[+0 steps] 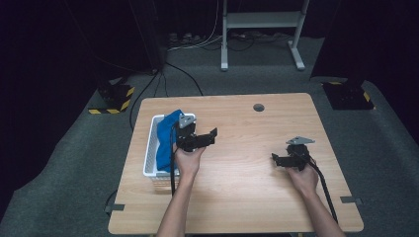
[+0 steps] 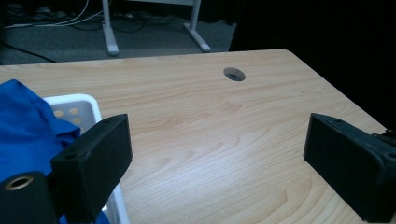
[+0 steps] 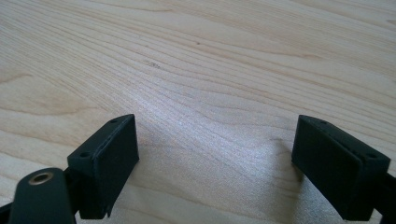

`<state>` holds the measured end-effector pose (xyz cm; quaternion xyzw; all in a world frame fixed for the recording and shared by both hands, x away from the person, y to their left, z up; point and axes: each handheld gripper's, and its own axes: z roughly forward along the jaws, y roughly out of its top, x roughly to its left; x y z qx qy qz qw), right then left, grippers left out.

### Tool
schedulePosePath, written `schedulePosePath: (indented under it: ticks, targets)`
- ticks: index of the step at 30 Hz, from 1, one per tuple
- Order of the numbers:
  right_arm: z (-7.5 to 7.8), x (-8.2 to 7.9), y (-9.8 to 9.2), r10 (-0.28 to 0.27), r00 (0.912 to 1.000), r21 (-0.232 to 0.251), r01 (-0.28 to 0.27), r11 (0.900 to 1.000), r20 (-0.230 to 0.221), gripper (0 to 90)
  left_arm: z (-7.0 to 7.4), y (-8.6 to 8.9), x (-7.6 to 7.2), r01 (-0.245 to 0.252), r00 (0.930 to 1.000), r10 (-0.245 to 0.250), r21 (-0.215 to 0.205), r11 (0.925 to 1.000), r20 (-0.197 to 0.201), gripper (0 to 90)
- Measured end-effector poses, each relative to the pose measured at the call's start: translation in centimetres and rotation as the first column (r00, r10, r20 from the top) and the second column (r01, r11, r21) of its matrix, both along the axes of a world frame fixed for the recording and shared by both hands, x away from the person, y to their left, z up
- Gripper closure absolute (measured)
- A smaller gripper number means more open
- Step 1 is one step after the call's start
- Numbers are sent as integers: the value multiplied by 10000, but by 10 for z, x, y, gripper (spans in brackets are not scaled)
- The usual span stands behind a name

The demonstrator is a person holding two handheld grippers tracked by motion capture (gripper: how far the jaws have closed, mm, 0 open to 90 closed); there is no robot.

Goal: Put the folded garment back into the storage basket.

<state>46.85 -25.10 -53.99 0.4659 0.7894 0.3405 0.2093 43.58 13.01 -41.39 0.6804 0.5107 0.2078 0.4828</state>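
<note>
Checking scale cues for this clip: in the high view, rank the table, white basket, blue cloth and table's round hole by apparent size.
1. table
2. white basket
3. blue cloth, slightly smaller than the basket holding it, though part of it may be hidden inside
4. round hole

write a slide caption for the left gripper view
Open left gripper above the wooden table, beside a white basket holding blue cloth.

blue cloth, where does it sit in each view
High view: the blue cloth lies in the white basket at the table's left edge, beside the left gripper.
Left gripper view: far left, over the basket rim.
Right gripper view: bare tabletop.
Shared landmark: the round table hole.
</note>
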Motion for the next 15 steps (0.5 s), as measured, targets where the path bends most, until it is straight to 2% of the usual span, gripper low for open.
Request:
schedulePosePath:
  ticks: [15]
  targets:
    - [0,0,0,3,10000,-2,-3,10000,2,142,3,-14,-4,227,9995,-231,169,9996,224,82]
